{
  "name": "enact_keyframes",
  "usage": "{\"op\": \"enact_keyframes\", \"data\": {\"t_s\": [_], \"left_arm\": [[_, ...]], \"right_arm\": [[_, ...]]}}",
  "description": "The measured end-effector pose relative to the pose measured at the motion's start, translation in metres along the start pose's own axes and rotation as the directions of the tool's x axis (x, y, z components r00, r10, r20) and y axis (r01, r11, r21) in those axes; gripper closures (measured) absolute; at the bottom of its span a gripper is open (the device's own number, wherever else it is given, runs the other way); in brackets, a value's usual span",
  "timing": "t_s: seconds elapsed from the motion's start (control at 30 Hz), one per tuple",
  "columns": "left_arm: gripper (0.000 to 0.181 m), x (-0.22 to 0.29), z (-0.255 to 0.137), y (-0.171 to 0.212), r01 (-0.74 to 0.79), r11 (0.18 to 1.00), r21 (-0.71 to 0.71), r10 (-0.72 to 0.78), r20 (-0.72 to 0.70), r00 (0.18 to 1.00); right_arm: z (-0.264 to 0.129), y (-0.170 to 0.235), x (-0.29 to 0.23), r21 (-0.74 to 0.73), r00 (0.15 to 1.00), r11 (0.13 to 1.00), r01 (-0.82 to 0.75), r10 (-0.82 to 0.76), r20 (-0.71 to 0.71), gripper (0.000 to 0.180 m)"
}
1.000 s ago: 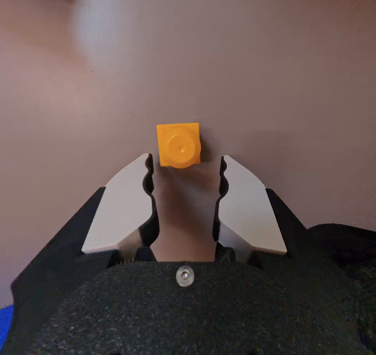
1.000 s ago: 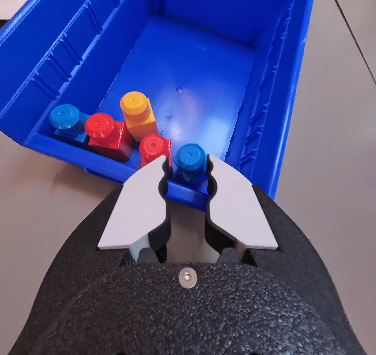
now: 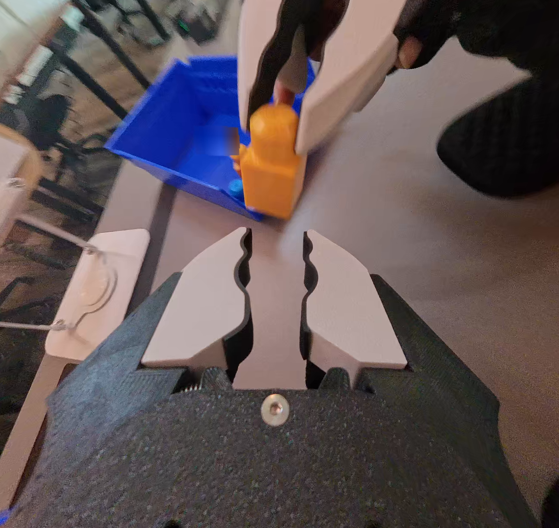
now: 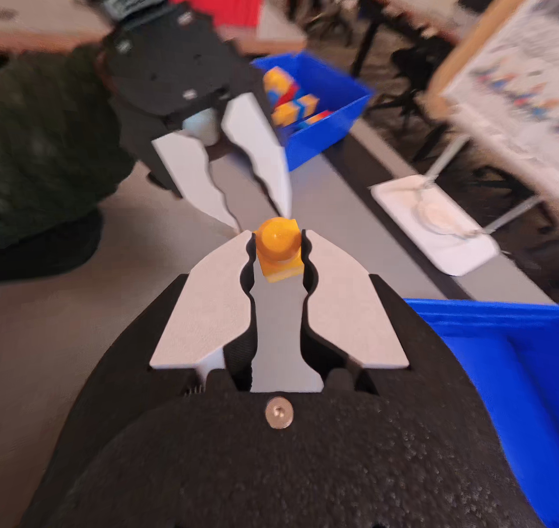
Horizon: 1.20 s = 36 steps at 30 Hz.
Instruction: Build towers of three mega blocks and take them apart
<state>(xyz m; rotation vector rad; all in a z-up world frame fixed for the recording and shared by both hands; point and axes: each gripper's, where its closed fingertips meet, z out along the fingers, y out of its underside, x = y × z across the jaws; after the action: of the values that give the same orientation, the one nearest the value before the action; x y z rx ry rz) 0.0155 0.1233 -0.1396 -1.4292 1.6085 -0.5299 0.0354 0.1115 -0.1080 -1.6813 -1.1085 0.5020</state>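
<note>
the right gripper (image 4: 277, 235) pinches the stud of an orange plastic mega block (image 4: 279, 253) above the grey tabletop (image 4: 90, 317), while the left gripper (image 3: 276, 235) hangs parted and empty facing it, near a blue plastic bin (image 3: 169, 138).

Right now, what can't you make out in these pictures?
- Left wrist view: the blue bin's contents, mostly behind the orange block and right tool.
- Right wrist view: far bin's blocks, too blurred to count.
- Right wrist view: nearer bin, cut off by the edge.
</note>
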Motion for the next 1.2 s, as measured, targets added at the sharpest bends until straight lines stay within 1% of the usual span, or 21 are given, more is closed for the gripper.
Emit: {"op": "enact_keyframes", "data": {"t_s": [0.07, 0.13, 0.17, 0.2, 0.23, 0.33, 0.43, 0.5, 0.6, 0.73, 0.8, 0.87, 0.93, 1.03, 1.13, 1.2], "left_arm": [[0.151, -0.025, -0.018, -0.012, 0.099, 0.984, 0.148, -0.110, 0.069, 0.991], [0.166, -0.055, -0.040, -0.019, 0.172, 0.940, 0.293, -0.227, 0.163, 0.960], [0.171, -0.068, -0.052, -0.020, 0.193, 0.914, 0.356, -0.279, 0.208, 0.937], [0.179, -0.081, -0.064, -0.020, 0.207, 0.887, 0.413, -0.329, 0.250, 0.911], [0.181, -0.093, -0.077, -0.020, 0.215, 0.858, 0.467, -0.380, 0.293, 0.877], [0.181, -0.116, -0.109, -0.014, 0.212, 0.793, 0.571, -0.481, 0.374, 0.793], [0.181, -0.126, -0.126, -0.007, 0.190, 0.771, 0.607, -0.513, 0.416, 0.751], [0.181, -0.130, -0.131, -0.003, 0.190, 0.765, 0.616, -0.525, 0.423, 0.738], [0.181, -0.135, -0.134, 0.003, 0.198, 0.749, 0.632, -0.548, 0.425, 0.720], [0.181, -0.138, -0.135, 0.008, 0.213, 0.741, 0.637, -0.567, 0.423, 0.707], [0.181, -0.142, -0.140, 0.014, 0.211, 0.752, 0.625, -0.571, 0.456, 0.683], [0.180, -0.148, -0.150, 0.024, 0.221, 0.755, 0.617, -0.590, 0.492, 0.640], [0.178, -0.156, -0.161, 0.041, 0.251, 0.761, 0.598, -0.611, 0.532, 0.586], [0.175, -0.168, -0.183, 0.080, 0.309, 0.770, 0.559, -0.633, 0.605, 0.482], [0.169, -0.174, -0.198, 0.125, 0.413, 0.747, 0.521, -0.662, 0.640, 0.391], [0.168, -0.177, -0.209, 0.159, 0.485, 0.728, 0.485, -0.662, 0.682, 0.310]], "right_arm": [[-0.019, -0.014, 0.049, 0.058, 0.982, 0.995, -0.079, 0.088, -0.170, 0.151], [-0.036, -0.009, 0.106, 0.066, 0.912, 0.987, -0.148, 0.162, -0.377, 0.151], [-0.041, 0.000, 0.131, 0.061, 0.870, 0.980, -0.191, 0.197, -0.452, 0.151], [-0.044, 0.012, 0.154, 0.058, 0.828, 0.969, -0.241, 0.236, -0.509, 0.151], [-0.043, 0.028, 0.173, 0.041, 0.789, 0.954, -0.297, 0.270, -0.551, 0.151], [-0.027, 0.081, 0.211, -0.006, 0.717, 0.903, -0.429, 0.337, -0.610, 0.151], [0.003, 0.127, 0.217, -0.090, 0.722, 0.840, -0.535, 0.399, -0.565, 0.151], [0.020, 0.145, 0.209, -0.135, 0.733, 0.807, -0.574, 0.434, -0.524, 0.151], [0.036, 0.160, 0.193, -0.214, 0.765, 0.788, -0.577, 0.430, -0.479, 0.151], [0.041, 0.165, 0.181, -0.299, 0.813, 0.800, -0.521, 0.358, -0.459, 0.151], [0.043, 0.164, 0.175, -0.325, 0.831, 0.798, -0.508, 0.353, -0.430, 0.151], [0.042, 0.163, 0.173, -0.337, 0.838, 0.796, -0.503, 0.355, -0.415, 0.150], [0.039, 0.155, 0.175, -0.305, 0.836, 0.811, -0.499, 0.359, -0.414, 0.147], [0.032, 0.130, 0.174, -0.205, 0.836, 0.853, -0.480, 0.375, -0.401, 0.146], [0.023, 0.096, 0.167, -0.078, 0.848, 0.908, -0.411, 0.350, -0.399, 0.141], [0.019, 0.077, 0.155, -0.011, 0.862, 0.932, -0.361, 0.330, -0.384, 0.138]]}}
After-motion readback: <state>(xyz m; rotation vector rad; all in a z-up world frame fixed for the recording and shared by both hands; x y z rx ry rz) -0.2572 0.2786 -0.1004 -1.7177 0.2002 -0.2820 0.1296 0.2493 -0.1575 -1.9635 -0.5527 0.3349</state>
